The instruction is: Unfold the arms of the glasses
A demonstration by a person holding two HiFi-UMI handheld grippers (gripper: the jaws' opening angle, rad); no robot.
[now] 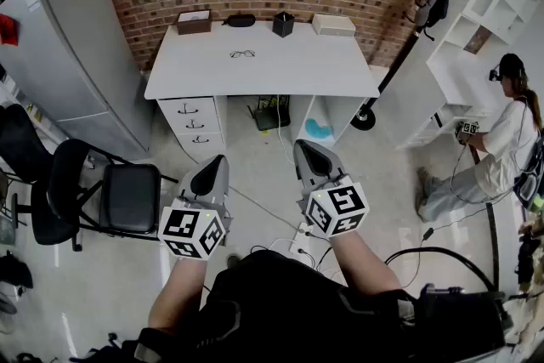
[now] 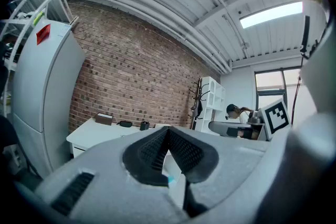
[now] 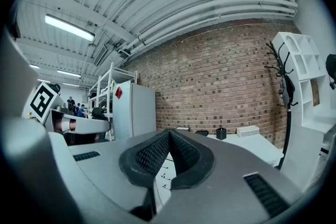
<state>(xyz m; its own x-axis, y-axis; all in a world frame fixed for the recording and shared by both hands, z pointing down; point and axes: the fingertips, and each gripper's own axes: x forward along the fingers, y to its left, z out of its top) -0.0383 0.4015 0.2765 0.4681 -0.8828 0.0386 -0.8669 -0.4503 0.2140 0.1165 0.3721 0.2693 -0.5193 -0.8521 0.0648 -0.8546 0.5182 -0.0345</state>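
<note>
A pair of thin dark-framed glasses [image 1: 242, 54] lies on the white desk [image 1: 340, 72] against the brick wall, in the head view. My left gripper [image 1: 219, 163] and right gripper [image 1: 301, 148] are held level over the floor, well short of the desk, both shut with nothing between their jaws. In the left gripper view the dark ribbed pads [image 2: 181, 150] meet at a tip with the desk [image 2: 97, 131] beyond. The right gripper view shows its pads [image 3: 184, 153] pressed together too, the desk [image 3: 257, 145] ahead.
On the desk's back edge sit a brown box [image 1: 194, 21], a black case [image 1: 240, 19], a black cup [image 1: 283, 24] and a white box [image 1: 333, 25]. A black chair [image 1: 102, 195] stands left. A grey cabinet [image 1: 76, 47], white shelving [image 1: 489, 4] and a seated person [image 1: 493, 140] flank the room.
</note>
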